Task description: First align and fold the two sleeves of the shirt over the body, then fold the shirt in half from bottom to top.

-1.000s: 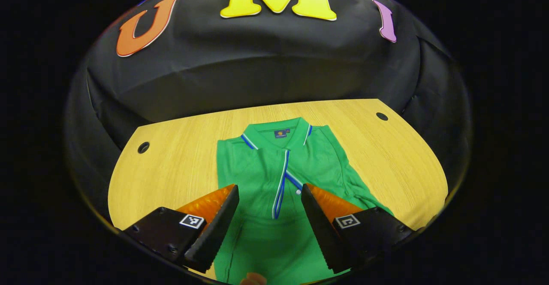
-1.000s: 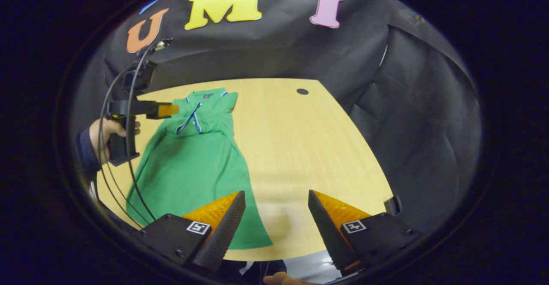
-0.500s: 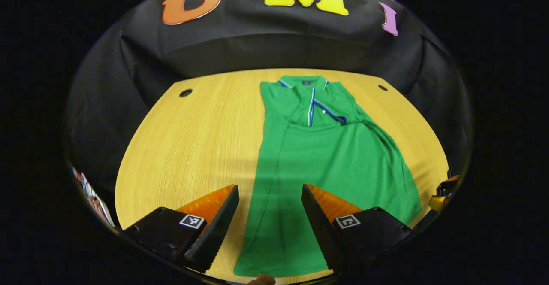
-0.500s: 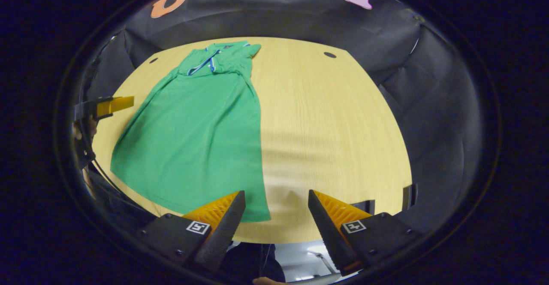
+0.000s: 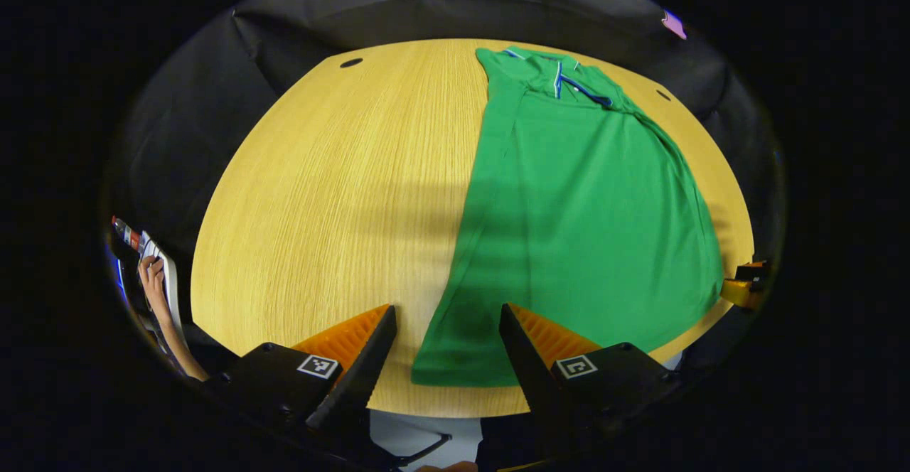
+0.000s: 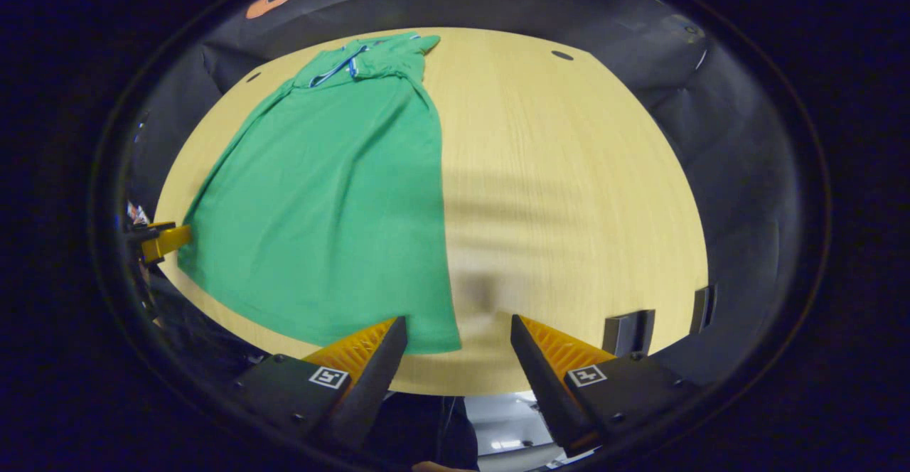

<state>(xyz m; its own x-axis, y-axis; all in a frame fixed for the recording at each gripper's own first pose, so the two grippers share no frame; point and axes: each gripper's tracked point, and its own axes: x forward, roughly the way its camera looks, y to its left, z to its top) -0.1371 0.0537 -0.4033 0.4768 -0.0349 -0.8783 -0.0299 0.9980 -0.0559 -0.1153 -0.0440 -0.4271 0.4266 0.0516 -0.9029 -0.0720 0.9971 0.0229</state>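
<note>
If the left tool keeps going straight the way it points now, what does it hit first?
Most likely the bottom hem corner of the green shirt, which lies right between the open left tool fingers on the wooden table. Height above the cloth is hard to judge.

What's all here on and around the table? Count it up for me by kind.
Green shirts: 1
Wooden tables: 1
Handheld grippers: 2, the left gripper and the right gripper
Total: 4
</note>
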